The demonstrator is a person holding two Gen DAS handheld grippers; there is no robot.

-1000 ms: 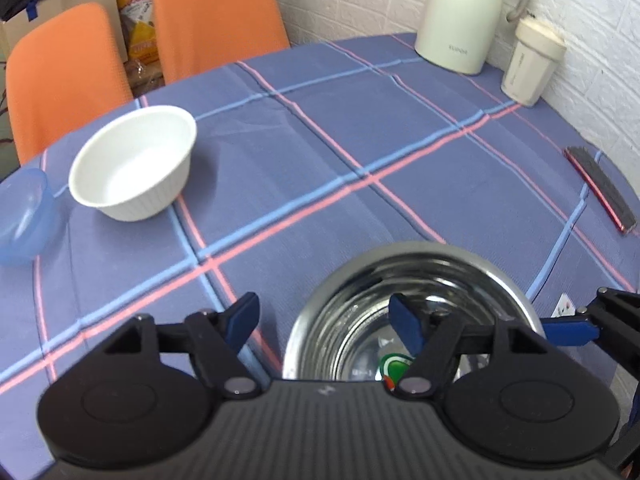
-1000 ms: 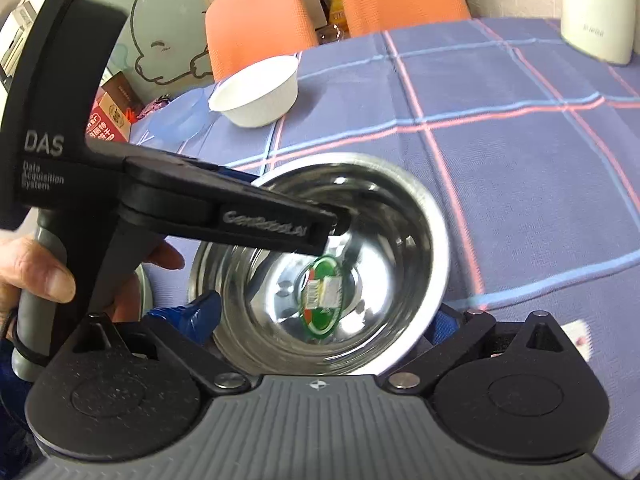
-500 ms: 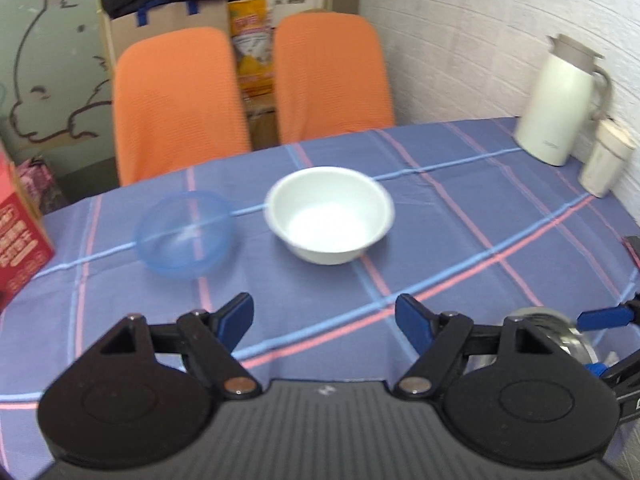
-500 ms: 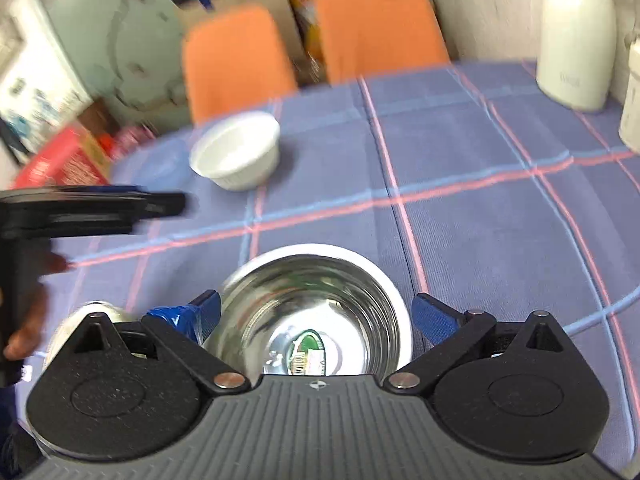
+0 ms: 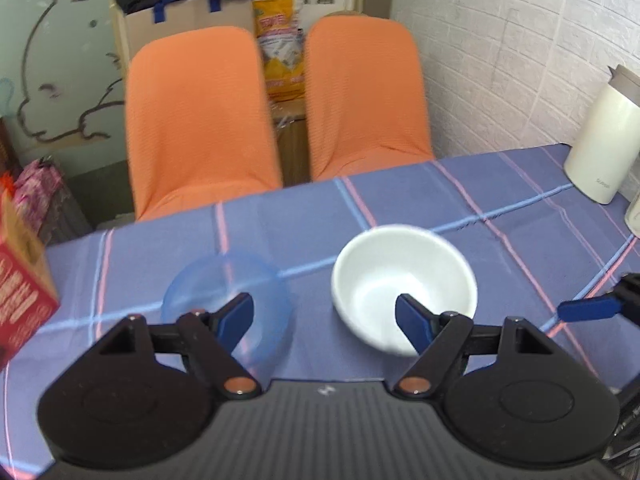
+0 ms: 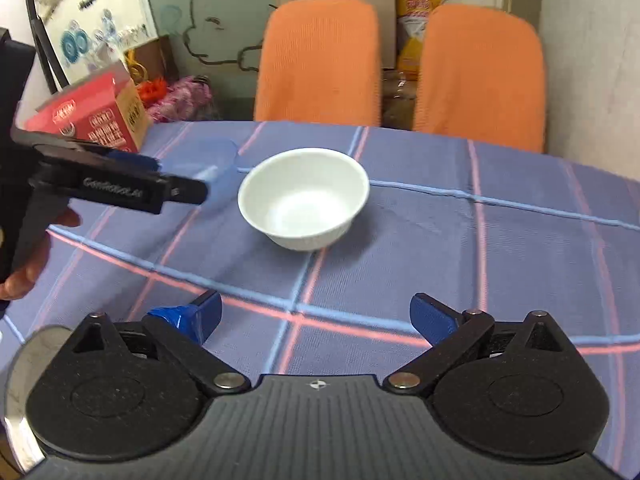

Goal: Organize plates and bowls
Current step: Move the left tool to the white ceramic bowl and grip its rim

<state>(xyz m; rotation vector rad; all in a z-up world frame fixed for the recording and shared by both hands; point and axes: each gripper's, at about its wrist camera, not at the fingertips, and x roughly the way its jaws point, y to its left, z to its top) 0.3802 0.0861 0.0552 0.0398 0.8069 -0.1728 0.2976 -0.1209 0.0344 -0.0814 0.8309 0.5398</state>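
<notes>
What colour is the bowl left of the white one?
Translucent light blue. The blue bowl shows best in the left wrist view, beside the white bowl.

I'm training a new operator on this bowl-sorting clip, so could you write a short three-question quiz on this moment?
1. True or false: the left tongs grip the white bowl.
2. Which bowl lies nearest the red box? A) the white bowl B) the blue bowl
3. Fill in: both chairs behind the table are ___ in colour.

Key: 1 false, both tongs are open and empty, the right tongs too; 2 B; 3 orange.
</notes>
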